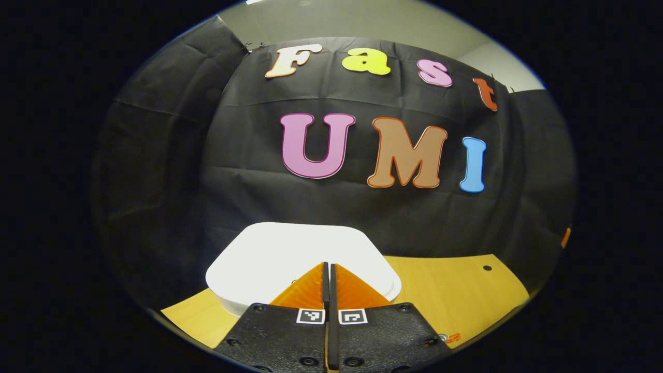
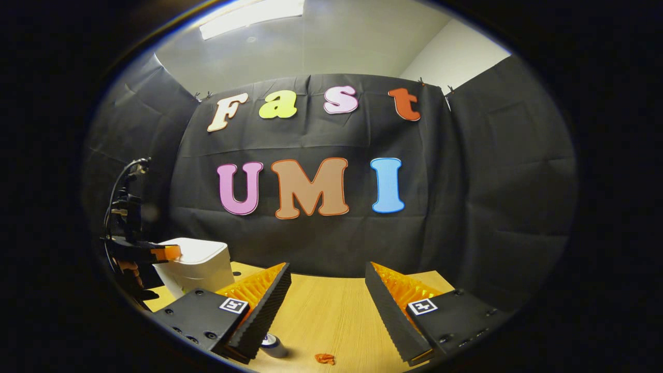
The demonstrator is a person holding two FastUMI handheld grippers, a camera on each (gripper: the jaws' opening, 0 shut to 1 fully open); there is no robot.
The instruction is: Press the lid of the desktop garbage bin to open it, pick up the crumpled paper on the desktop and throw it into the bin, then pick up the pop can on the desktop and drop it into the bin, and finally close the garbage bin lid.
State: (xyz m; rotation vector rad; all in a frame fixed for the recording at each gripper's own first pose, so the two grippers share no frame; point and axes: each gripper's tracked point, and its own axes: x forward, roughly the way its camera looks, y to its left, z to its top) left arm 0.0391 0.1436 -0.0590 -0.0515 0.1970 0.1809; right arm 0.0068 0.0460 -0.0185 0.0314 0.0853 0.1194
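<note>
A: What's biggest on the surface (image 2: 331, 305)?

B: The bin (image 1: 290, 259), white, lid down. In the left gripper view its lower body is cut off by the left tool (image 1: 329, 274), whose two fingers lie flat together with nothing between them. The tips sit over the near part of the lid; whether they touch it, I cannot tell.

A: And from the other side?

B: In the right gripper view the bin (image 2: 199, 267) stands at the far left of the surface, its left side covered by the left tool (image 2: 166, 253), which reaches in level from the left with its tip at the lid's near edge. The hand holding it is lost in the dark there; just cables and a mount rise above it.

A: The right tool?

B: The right tool (image 2: 327, 280) is spread wide with nothing in it, held above the surface and pointing toward the back wall, well apart from the bin.

A: The can?

B: The can (image 2: 272, 346) lies low in the right gripper view, mostly hidden under the left-hand finger; only one end shows. Any label is too small to read.

A: The paper?

B: The paper (image 2: 325, 358), a small orange crumple, sits just right of the can on bare surface, near the lower edge. Square coded markers sit on both tools; I can read no writing on them.
</note>
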